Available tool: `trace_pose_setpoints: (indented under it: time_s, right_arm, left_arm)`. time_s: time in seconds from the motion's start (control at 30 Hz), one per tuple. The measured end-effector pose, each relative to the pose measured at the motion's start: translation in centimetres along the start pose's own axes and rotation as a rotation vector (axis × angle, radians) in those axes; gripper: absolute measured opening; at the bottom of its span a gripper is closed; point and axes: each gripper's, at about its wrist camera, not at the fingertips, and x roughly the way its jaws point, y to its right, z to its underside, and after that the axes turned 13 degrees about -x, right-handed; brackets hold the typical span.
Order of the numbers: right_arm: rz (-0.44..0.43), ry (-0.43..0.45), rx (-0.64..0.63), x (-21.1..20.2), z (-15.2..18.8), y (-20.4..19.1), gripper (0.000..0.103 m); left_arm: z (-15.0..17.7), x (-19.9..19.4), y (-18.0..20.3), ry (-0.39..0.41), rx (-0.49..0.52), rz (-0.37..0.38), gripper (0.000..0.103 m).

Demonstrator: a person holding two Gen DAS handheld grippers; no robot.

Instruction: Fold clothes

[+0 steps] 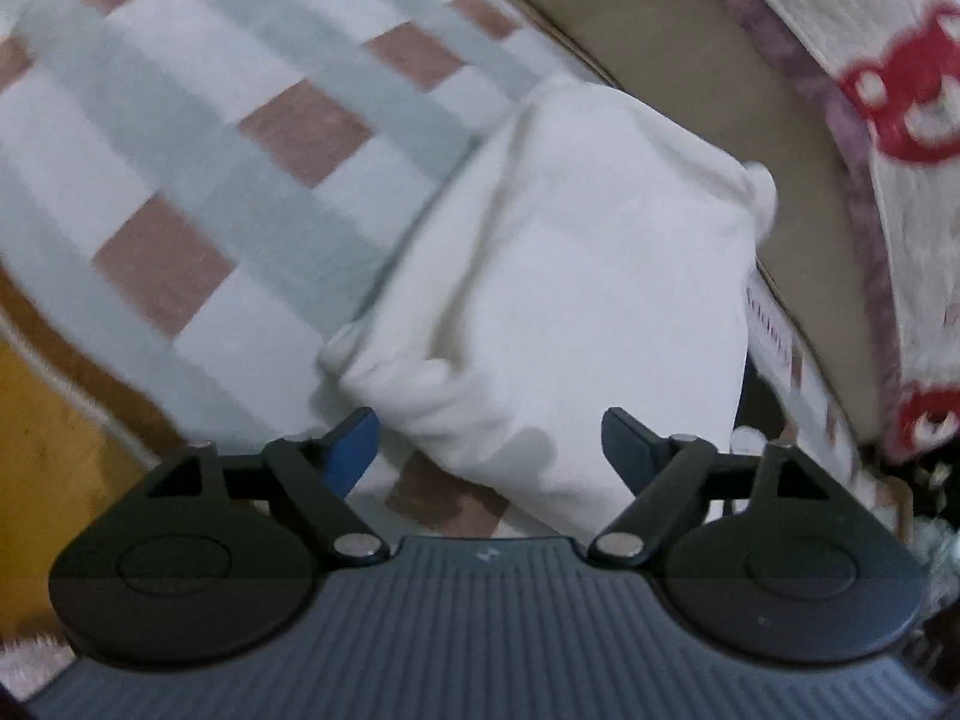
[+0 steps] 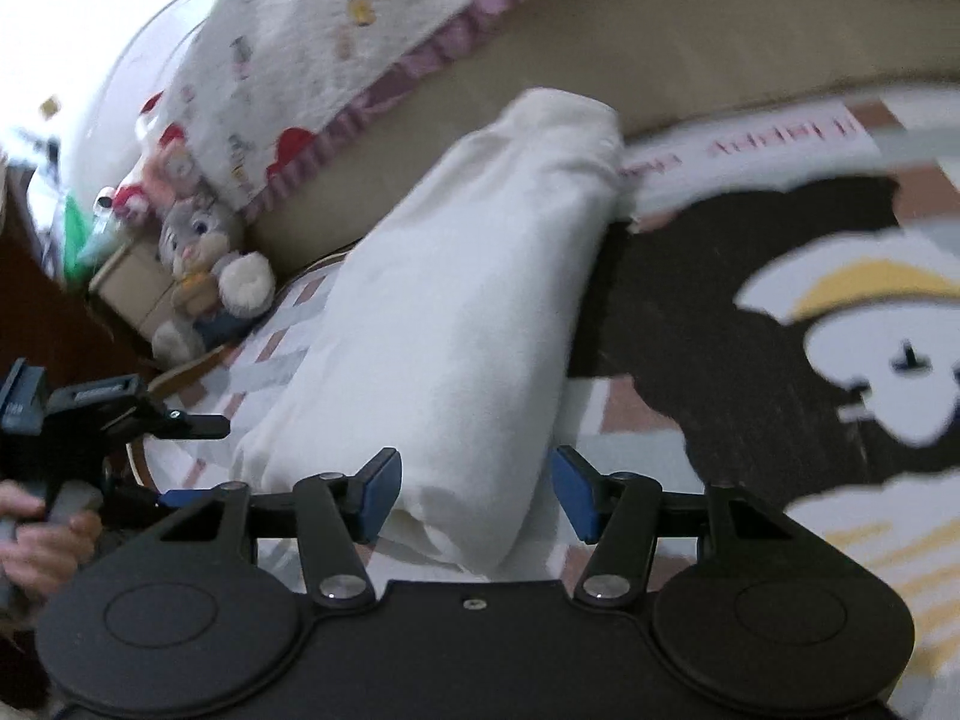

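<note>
White folded cloth garment (image 1: 564, 276), soft cotton by the look, lies as a compact oblong bundle on a checked rug or blanket of pale grey-green, white and dusty-pink squares (image 1: 198, 138). Its far end is close to the beige base of a bed or sofa (image 2: 660, 48); contact cannot be confirmed.

Left tongs (image 1: 491, 450): blue-padded fingers apart, nothing between them. The near corner of the bundle sits just beyond and slightly between the tips, not pinched.

Right tongs (image 2: 476, 495): fingers likewise apart, with the near end of the bundle lying between them but unclamped.

Right view also shows a dark brown garment with a white and yellow cartoon print (image 2: 780, 330) lying spread beside the white bundle, its edge touching or tucked under it. It looks unfolded.

Judgement on progress: the white piece appears finished, with layered edges visible at the near end and no loose sleeves showing. Both tongs are free, which fits a release or a final tidy. The dark printed piece likely remains to be done.

Background: grey plush rabbit toy (image 2: 207, 264) by a cardboard box, and a white blanket with red print and purple trim (image 2: 312, 60) hanging over the bed edge. Both views are motion-blurred.
</note>
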Motion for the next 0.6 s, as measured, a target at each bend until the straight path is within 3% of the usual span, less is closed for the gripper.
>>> trace_pose_setpoints:
  time_s: [0.17,0.3,0.6]
  right_arm:
    - [0.102,0.068,0.048,-1.1,0.5,1.3,0.062]
    - [0.107,0.078,0.1,-0.5,-0.5,2.4,0.063]
    - [-0.123,-0.08,0.213,5.7,-4.6,4.2,0.066]
  left_arm:
    - [0.8,3.9,-0.9,-0.009,-0.111,-0.093,0.079]
    - [-0.2,4.9,-0.8,0.069,-0.079,-0.156,0.079]
    - [-0.3,5.9,-0.6,0.129,-0.086,-0.176,0.085]
